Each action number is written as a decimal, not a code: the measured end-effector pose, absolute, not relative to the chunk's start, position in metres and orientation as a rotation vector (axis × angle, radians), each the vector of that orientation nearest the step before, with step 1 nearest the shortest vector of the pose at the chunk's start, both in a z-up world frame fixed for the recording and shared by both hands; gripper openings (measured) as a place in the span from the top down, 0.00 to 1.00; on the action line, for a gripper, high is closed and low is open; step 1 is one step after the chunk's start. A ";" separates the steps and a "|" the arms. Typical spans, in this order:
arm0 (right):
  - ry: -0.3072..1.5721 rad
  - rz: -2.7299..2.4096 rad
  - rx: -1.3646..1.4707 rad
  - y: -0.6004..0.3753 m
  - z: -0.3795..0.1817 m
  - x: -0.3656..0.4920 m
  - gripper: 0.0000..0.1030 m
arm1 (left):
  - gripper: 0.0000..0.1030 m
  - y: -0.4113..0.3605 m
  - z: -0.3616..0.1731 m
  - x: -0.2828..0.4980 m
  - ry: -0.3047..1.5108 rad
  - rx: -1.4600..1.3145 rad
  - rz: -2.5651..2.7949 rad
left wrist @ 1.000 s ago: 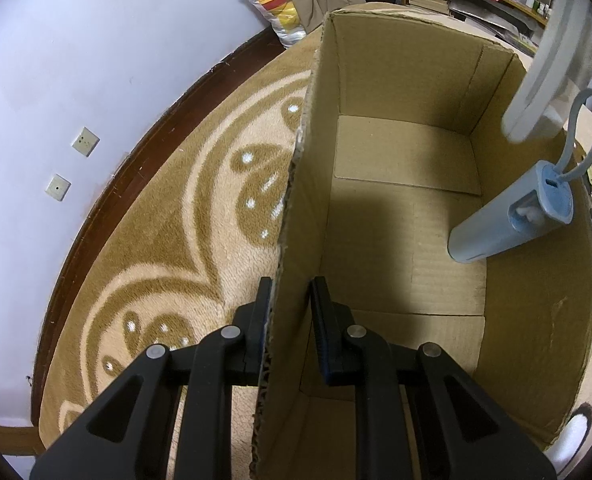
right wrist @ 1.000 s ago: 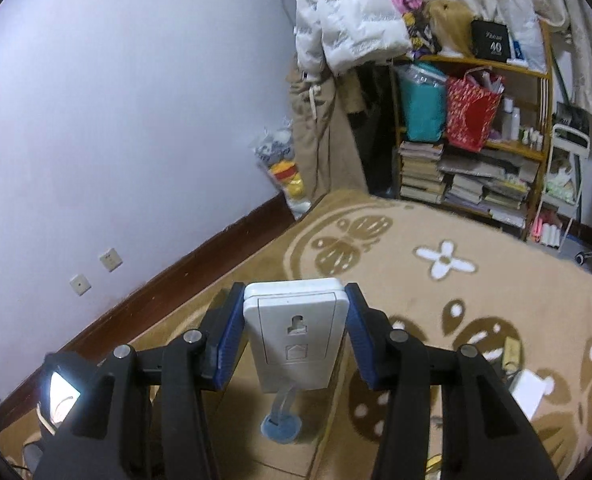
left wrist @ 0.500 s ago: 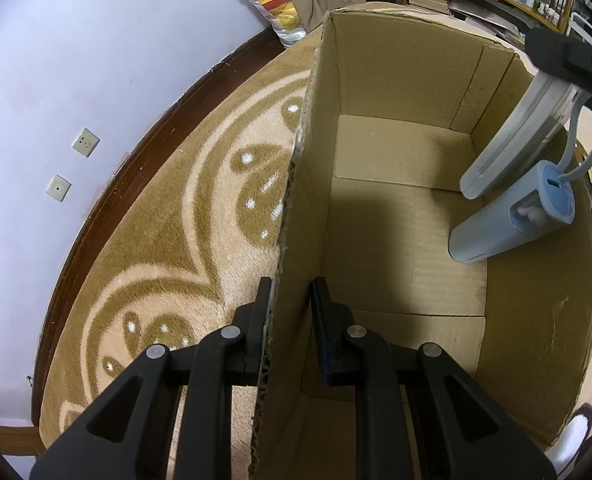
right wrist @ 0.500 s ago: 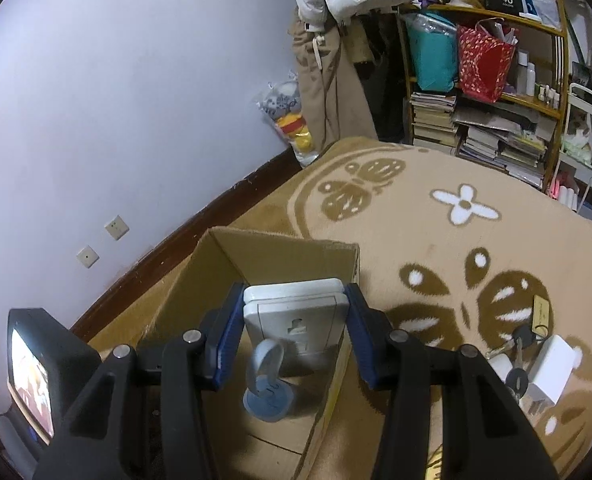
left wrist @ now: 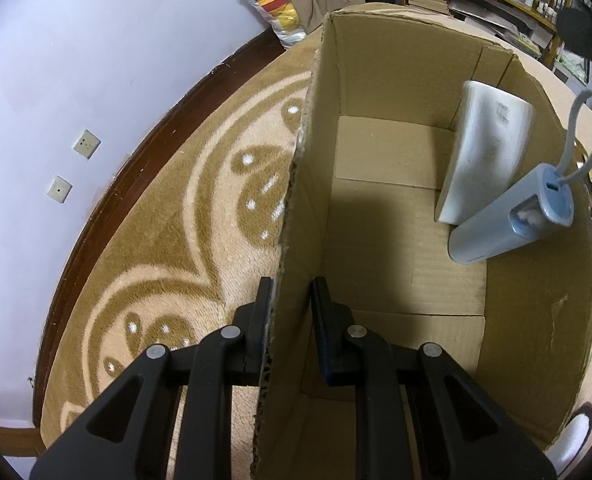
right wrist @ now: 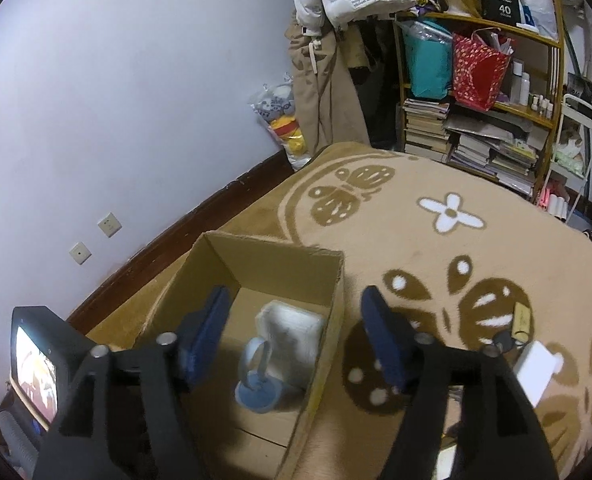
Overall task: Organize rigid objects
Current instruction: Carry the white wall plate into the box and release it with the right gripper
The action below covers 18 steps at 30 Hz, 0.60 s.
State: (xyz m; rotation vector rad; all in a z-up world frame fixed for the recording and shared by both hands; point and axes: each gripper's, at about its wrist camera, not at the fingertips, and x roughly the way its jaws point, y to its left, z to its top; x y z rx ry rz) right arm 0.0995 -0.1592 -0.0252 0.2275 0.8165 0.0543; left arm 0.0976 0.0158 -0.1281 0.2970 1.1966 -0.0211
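Lots of bare room on the floor of the cardboard box (left wrist: 383, 216), along its left wall and in the middle. Blocked at the right wall by a white flat block (left wrist: 483, 152) leaning there, touching a blue-grey tube (left wrist: 507, 220) with a loop sticking up. Left wall pinched between the fingers (left wrist: 262, 320) of the left gripper (left wrist: 290, 312). Wide open above the box. Small things (right wrist: 531, 356) on the rug (right wrist: 415, 232) just right of the box.

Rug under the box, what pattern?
Tan rug with brown butterfly and white flower motifs; right wrist view.
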 end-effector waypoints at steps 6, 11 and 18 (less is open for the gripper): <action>0.861 0.013 0.199 -0.173 -0.021 0.090 0.09 | 0.83 0.017 -0.130 0.099 1.201 0.293 -0.019; 0.893 -0.027 0.190 -0.191 -0.024 0.070 0.07 | 0.83 0.016 -0.131 0.098 1.201 0.297 -0.020; 0.972 -0.111 0.204 -0.215 -0.043 0.042 0.07 | 0.82 0.016 -0.130 0.099 1.201 0.299 -0.020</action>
